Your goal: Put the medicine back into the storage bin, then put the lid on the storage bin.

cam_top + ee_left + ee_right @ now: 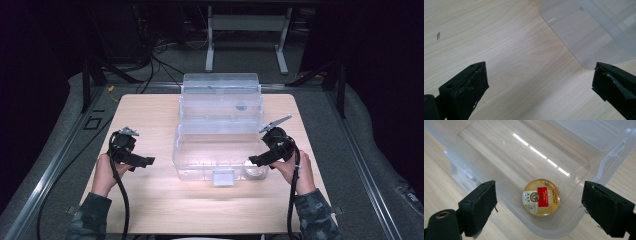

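Both the left gripper and right gripper are gaping wide and empty, a small, rigid, likely slippery round tin lying between the right jaws, best pinched across its rim

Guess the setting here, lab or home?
Probably a lab or data-collection rig: a bare wooden table on a metal frame, dark curtains around, loose cables on the floor behind, and a clear plastic box as test prop.
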`<state>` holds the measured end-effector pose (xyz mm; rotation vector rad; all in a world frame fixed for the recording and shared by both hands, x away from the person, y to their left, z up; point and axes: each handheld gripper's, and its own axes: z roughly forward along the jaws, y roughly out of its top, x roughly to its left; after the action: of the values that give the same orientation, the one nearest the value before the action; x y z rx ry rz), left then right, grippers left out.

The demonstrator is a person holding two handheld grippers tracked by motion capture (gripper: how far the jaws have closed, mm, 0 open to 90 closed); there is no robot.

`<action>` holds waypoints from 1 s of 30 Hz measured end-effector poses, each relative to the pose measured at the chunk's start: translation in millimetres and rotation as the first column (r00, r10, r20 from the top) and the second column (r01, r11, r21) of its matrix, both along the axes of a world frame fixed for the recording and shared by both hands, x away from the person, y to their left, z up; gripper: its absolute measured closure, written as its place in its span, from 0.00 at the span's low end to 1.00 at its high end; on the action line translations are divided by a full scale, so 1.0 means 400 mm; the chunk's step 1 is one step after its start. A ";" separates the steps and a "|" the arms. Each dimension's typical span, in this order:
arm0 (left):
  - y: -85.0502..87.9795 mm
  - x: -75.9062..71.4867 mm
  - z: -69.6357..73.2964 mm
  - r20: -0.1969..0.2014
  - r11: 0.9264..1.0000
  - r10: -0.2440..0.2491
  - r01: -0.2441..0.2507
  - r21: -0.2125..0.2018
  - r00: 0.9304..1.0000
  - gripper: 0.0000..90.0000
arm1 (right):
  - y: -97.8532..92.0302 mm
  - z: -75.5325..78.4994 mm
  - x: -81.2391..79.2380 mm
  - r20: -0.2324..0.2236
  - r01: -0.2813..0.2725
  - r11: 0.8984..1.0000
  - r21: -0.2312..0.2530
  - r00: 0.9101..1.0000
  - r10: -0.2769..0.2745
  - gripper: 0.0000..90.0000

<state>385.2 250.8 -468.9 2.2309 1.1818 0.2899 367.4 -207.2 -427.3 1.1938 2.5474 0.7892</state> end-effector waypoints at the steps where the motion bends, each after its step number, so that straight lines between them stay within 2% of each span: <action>1: -0.002 0.005 0.005 -0.003 1.000 -0.015 0.015 0.003 1.000 0.00 | 0.000 -0.001 -0.001 0.004 -0.001 1.000 0.002 1.000 0.001 0.14; 5: -0.024 0.027 0.031 0.001 0.999 -0.034 0.034 -0.021 0.999 0.00 | -0.001 -0.005 -0.004 0.004 -0.001 1.000 0.003 1.000 0.001 0.14; 7: -0.034 0.039 0.045 0.004 0.999 -0.045 0.045 -0.020 0.999 0.00 | 0.001 -0.007 -0.005 0.006 -0.002 1.000 0.003 1.000 0.002 0.14; 11: -0.046 0.070 0.071 -0.004 0.993 -0.077 0.077 -0.085 0.997 0.00 | 0.005 -0.009 -0.007 0.007 -0.007 1.000 0.008 1.000 0.007 0.14; 14: -0.058 0.093 0.089 0.001 0.992 -0.087 0.087 -0.090 0.996 0.00 | 0.008 -0.009 -0.010 0.011 -0.012 1.000 0.008 1.000 0.011 0.14; 18: -0.077 0.121 0.114 0.003 0.987 -0.105 0.104 -0.126 0.994 0.00 | 0.008 -0.017 -0.013 0.011 -0.014 1.000 0.011 1.000 0.014 0.14; 20: -0.087 0.134 0.128 0.014 0.980 -0.125 0.125 -0.154 0.992 0.00 | 0.008 -0.020 -0.015 0.007 -0.017 1.000 0.007 1.000 0.017 0.14; 23: -0.105 0.156 0.149 0.027 0.976 -0.148 0.150 -0.155 0.989 0.00 | 0.010 -0.021 -0.018 0.007 -0.019 1.000 0.005 1.000 0.019 0.14; 28: -0.135 0.199 0.182 0.045 0.973 -0.157 0.162 -0.164 0.987 0.00 | 0.015 -0.023 -0.021 0.010 -0.030 1.000 -0.001 1.000 0.030 0.15; 30: -0.144 0.215 0.191 0.043 0.965 -0.176 0.181 -0.189 0.983 0.00 | 0.018 -0.025 -0.022 0.010 -0.031 1.000 -0.005 0.999 0.031 0.15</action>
<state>471.4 193.3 -392.3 2.1390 0.9441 0.1252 358.7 -200.1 -437.3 1.1492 2.5639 0.7937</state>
